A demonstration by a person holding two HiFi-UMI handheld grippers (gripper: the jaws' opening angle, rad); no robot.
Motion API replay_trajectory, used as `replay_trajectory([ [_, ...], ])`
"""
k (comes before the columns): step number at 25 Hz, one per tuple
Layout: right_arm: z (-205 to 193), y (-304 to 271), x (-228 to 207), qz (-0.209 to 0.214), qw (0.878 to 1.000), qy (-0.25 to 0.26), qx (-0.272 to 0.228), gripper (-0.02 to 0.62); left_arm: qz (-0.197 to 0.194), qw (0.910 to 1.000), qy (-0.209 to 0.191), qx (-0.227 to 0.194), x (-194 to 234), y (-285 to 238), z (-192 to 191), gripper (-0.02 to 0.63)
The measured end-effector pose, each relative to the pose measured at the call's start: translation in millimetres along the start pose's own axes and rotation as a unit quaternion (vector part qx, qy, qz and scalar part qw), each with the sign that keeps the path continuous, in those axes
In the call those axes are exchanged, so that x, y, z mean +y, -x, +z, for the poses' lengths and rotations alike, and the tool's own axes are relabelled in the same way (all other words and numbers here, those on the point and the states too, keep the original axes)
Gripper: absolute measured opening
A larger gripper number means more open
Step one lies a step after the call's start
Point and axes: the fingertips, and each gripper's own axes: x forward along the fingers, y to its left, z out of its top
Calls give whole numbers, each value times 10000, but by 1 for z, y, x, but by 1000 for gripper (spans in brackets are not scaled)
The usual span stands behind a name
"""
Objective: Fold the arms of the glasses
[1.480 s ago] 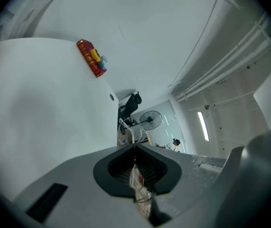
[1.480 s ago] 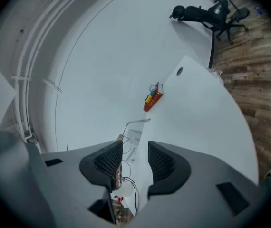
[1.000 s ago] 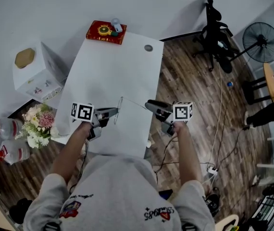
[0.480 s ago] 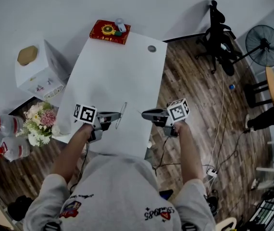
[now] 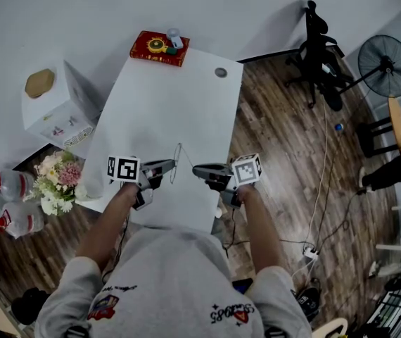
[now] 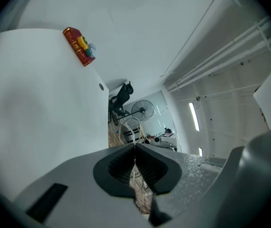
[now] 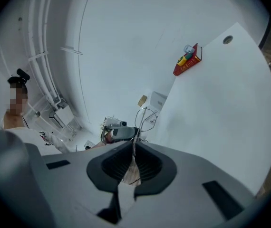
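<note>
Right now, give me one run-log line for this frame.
step: fold glasses arm | left hand-held gripper: shut on glasses | right hand-held gripper: just closed on glasses arm | glasses: held over table

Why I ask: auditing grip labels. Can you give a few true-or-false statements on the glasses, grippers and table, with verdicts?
Both the left gripper and right gripper pinch the glasses. True.
The glasses lie flat on the table. False: they are held up between the grippers.
A red box sits at the table's far edge. True.
The right gripper is open. False: its jaws have just closed on the glasses.
The flowers stand on the table. False: they stand beside it, off its left edge.
</note>
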Motion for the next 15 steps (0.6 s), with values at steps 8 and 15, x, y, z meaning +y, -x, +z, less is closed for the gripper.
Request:
replay_trajectory([
  [8,3,-29,-2,78,9981,-168,-588,20,75,9994,18,-335,-1,2,12,6],
  [15,1,-51,-1,141,9965,-292,-772,18,110,9990,28,-431,0,1,13,6],
])
